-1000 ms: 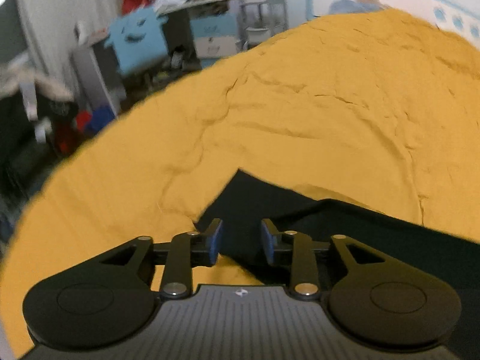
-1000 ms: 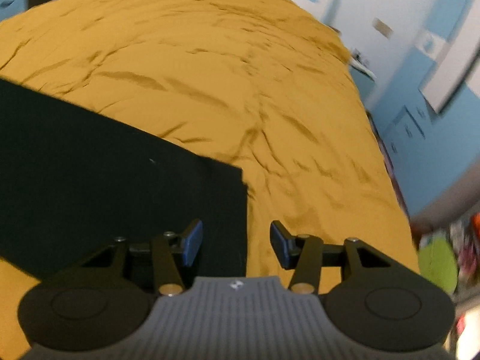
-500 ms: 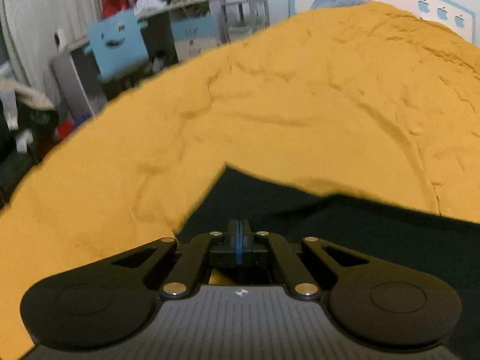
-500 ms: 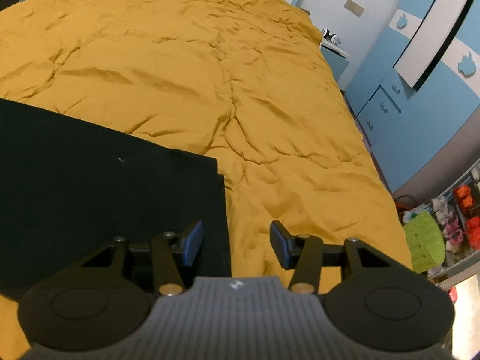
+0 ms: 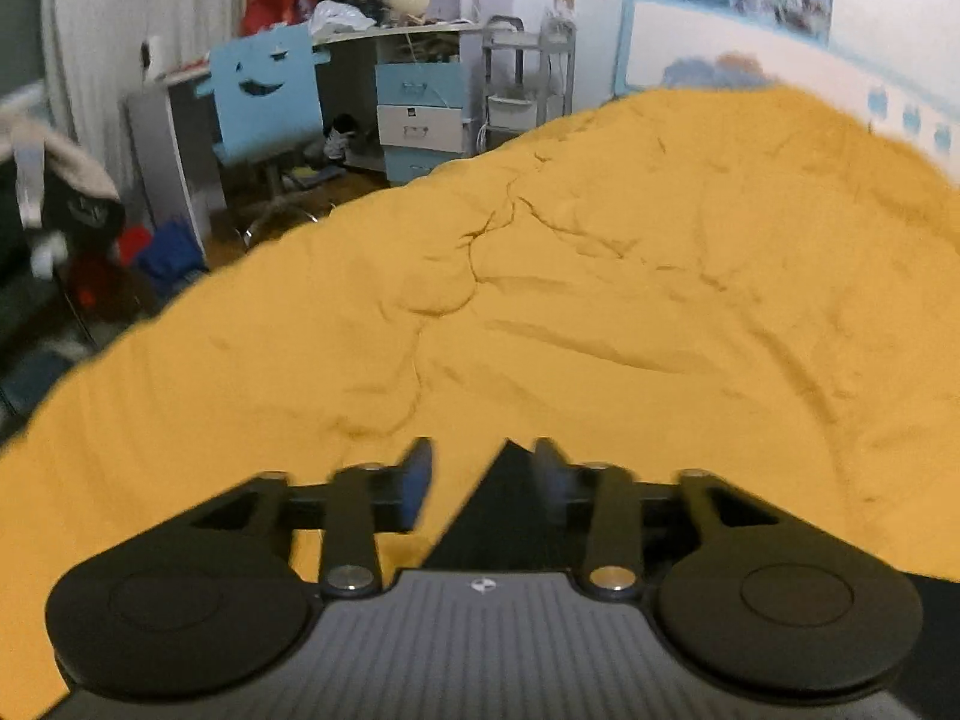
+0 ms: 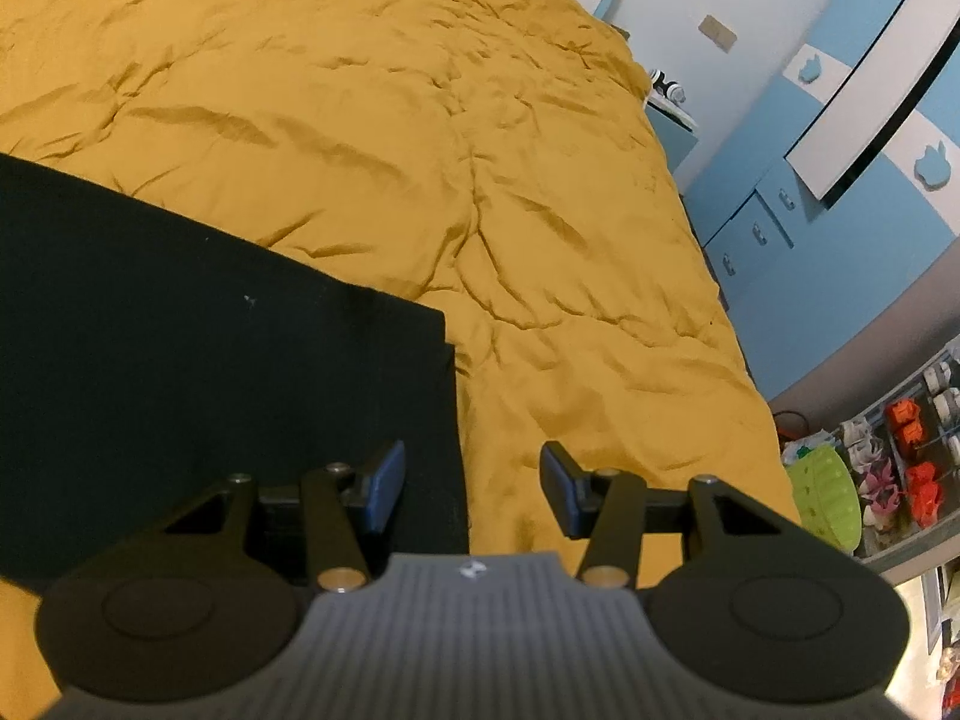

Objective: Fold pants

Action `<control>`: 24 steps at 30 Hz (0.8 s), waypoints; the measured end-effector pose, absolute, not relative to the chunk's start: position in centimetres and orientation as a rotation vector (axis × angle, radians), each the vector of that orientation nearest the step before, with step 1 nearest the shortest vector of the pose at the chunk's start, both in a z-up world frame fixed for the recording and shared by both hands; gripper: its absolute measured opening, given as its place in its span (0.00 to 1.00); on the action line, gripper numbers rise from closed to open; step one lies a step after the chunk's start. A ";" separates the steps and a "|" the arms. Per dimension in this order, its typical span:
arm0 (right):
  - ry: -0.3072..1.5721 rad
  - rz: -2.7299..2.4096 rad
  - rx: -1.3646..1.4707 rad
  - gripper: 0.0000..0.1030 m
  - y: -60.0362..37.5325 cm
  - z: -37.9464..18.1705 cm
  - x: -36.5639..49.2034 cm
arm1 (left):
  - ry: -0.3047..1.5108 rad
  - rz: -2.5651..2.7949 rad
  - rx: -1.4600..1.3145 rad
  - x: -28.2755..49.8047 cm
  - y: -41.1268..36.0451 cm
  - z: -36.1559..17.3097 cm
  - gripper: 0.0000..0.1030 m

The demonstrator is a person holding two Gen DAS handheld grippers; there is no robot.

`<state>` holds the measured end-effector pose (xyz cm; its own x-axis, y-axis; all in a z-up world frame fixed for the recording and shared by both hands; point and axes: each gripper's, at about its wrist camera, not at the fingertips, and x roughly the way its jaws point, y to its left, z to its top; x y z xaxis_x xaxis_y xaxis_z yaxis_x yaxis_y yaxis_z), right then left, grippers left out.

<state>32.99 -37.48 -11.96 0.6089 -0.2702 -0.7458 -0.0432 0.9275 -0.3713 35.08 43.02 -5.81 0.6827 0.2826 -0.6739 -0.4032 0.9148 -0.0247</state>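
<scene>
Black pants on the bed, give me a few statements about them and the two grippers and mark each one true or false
1. The black pants lie on a yellow bedspread. True.
2. The right gripper is clamped on the pants. False: its jaws stand open, holding nothing.
3. The left gripper is open, a pants corner showing between its fingers. True.
4. The pants are light blue. False: they are black.
5. A blue chair with a face stands beyond the bed. True.

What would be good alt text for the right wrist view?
An open right gripper hovers over the edge of black pants lying flat on a wrinkled yellow bedspread. Blue cabinets stand beyond the bed on the right.
</scene>
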 end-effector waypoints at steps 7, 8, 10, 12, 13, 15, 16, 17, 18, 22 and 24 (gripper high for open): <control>0.909 -0.112 -0.339 0.45 -37.1 -12.6 33.5 | 0.795 0.354 -0.226 33.3 42.9 -7.8 0.47; 0.909 -0.111 -0.340 0.45 -36.9 -12.7 33.5 | 0.785 0.351 -0.253 33.3 43.0 -8.0 0.28; 0.910 -0.110 -0.348 0.45 -36.8 -12.8 33.3 | 0.772 0.339 -0.309 33.7 43.2 -8.1 0.03; 0.909 -0.112 -0.370 0.45 -36.8 -12.7 33.2 | 0.747 0.321 -0.286 34.2 42.7 -7.4 0.03; 0.908 -0.117 -0.377 0.45 -36.8 -12.6 33.2 | 0.737 0.323 -0.261 34.7 42.5 -6.9 0.02; 0.907 -0.129 -0.375 0.45 -37.1 -12.4 33.2 | 0.711 0.336 -0.233 35.8 42.3 -6.0 0.02; 0.907 -0.135 -0.373 0.45 -37.2 -12.4 33.2 | 0.702 0.349 -0.208 36.6 42.2 -5.6 0.02; 0.907 -0.139 -0.373 0.45 -37.2 -12.4 33.3 | 0.700 0.370 -0.176 37.4 42.2 -5.1 0.02; 0.910 -0.141 -0.373 0.45 -37.3 -12.5 33.3 | 0.704 0.383 -0.151 38.2 42.2 -5.0 0.02; 0.915 -0.135 -0.388 0.45 -37.0 -12.7 33.3 | 0.774 0.435 -0.051 40.9 42.0 -6.1 0.03; 0.913 -0.133 -0.391 0.45 -36.9 -12.7 33.2 | 0.788 0.471 -0.064 41.5 42.3 -7.2 0.13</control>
